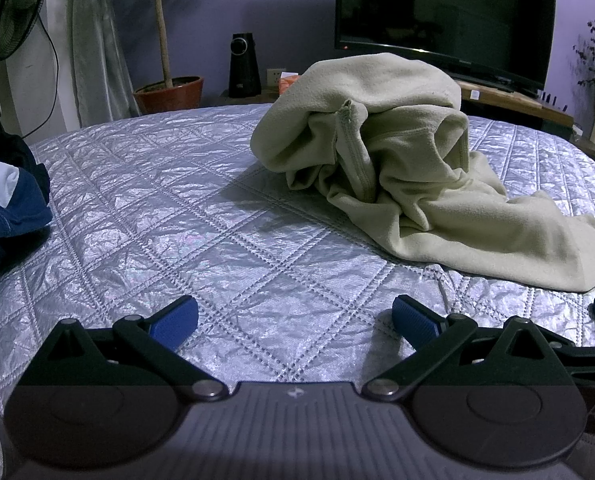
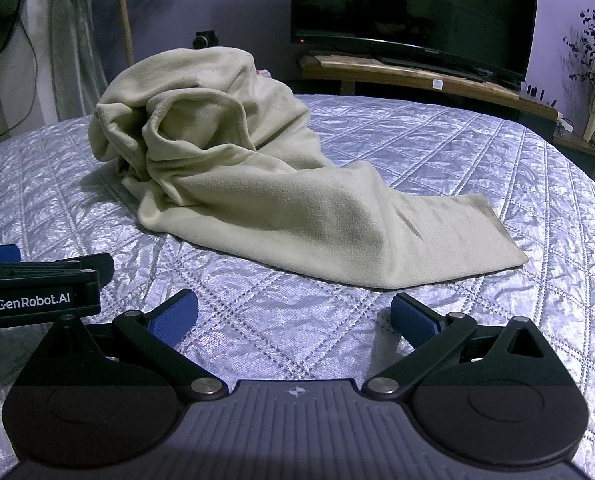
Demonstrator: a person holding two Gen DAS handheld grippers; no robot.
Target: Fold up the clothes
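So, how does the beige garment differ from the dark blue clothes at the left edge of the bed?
The beige garment is pale and heaped high near the middle of the bed, with one flat part spread toward the grippers; the dark blue clothes are navy with a white patch and lie low at the left edge, partly out of frame. The beige garment shows a zipper; none shows on the blue clothes. Both are unfolded and untouched by either gripper.
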